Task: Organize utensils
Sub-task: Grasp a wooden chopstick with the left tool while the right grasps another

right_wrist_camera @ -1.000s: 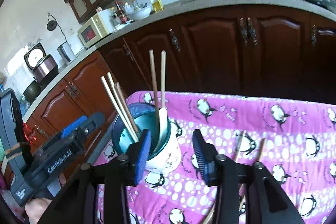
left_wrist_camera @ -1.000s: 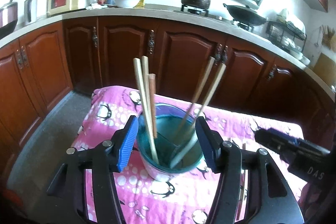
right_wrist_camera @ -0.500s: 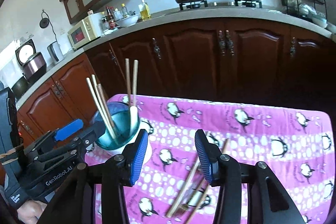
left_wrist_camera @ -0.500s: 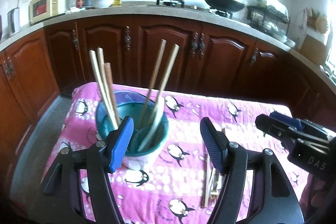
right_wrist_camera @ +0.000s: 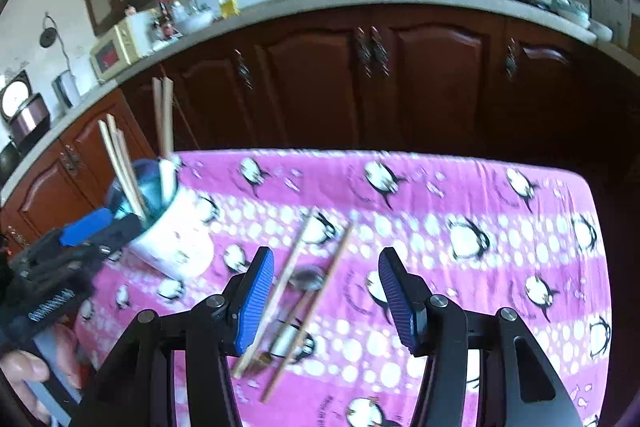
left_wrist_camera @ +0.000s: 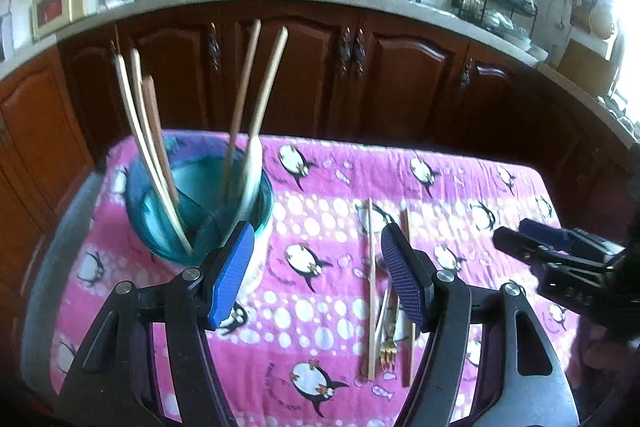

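A table covered by a pink penguin-print cloth (left_wrist_camera: 440, 187) is filling the foreground, with dark wooden kitchen cabinets (left_wrist_camera: 400, 75) running behind it. At the cloth's left side a white utensil cup with a teal interior (left_wrist_camera: 200, 203) is standing upright and holding several wooden chopsticks (left_wrist_camera: 144, 131) that are leaning against its rim, together with a pale handle beside them.

The left tongs (left_wrist_camera: 316, 275) are hovering above the cloth with both blue pads spread apart and nothing between them; the cup is sitting just beyond the left pad. The right tongs (right_wrist_camera: 326, 297) are likewise gaping wide, poised over the loose utensils.

Near the middle of the cloth, two loose chopsticks (right_wrist_camera: 296, 255) are lying roughly parallel, with a spoon (right_wrist_camera: 306, 277) resting between them and a small fork (left_wrist_camera: 386, 351) lying at their near ends. In the right wrist view these items are blurred.
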Demonstrator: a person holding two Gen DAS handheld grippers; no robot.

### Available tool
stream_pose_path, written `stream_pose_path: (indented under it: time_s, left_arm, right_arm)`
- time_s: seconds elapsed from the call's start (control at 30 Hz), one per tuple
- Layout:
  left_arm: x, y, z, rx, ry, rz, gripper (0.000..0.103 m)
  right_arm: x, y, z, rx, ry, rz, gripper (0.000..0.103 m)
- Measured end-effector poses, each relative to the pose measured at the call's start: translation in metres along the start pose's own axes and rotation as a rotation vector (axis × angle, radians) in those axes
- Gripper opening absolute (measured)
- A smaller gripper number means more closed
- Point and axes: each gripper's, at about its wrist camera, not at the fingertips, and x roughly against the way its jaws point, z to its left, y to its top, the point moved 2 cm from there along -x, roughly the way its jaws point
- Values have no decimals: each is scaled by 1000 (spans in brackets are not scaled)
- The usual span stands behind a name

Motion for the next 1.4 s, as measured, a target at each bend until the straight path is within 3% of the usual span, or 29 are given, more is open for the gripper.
stream_pose_path:
  time_s: [0.2,0.27,0.47,0.6,0.63,0.83,1.03,1.1,1.2,1.23,1.3,1.4]
  left_arm:
    - [-20,-14,-7,-24,-43,69,66]
    - [-28,-18,-10,-28,-51,91,66]
    - [-59,-21,-16,-33,-64,170,66]
    - [-82,-18,-28,-40,-67,203,66]
    - [-89,-16,-32,-39,-72,212,66]
    - [-132,-8,-49,-11,-79,248,65]
    - [-183,-1,-63,-10,-46,296,52]
    - [-198,2,-66,-18,-25,313,43]
    - [-212,3,-68,-18,-13,333,29]
    - [-213,4,-69,-25,-14,327,27]
    - [-213,4,-70,-24,-38,336,8]
    - [-204,3,-71,-15,-89,347,5]
  right_arm:
    - [-48,-12,-19,-54,46,98,50]
    - [-67,-11,-23,-80,59,129,42]
    - [-122,3,-22,-119,91,193,40]
    - [-157,4,-30,-161,102,257,18]
    - [-161,3,-33,-172,113,268,9]
    - [-140,-10,-61,-210,148,263,9]
    - [-125,-27,-85,-244,173,302,9]
    - [-126,-28,-90,-261,183,309,9]
    - [-129,-25,-93,-264,184,333,16]
    - [-130,-23,-91,-256,183,331,19]
    - [-135,-17,-86,-225,165,328,20]
    - [-141,-16,-80,-185,141,326,16]
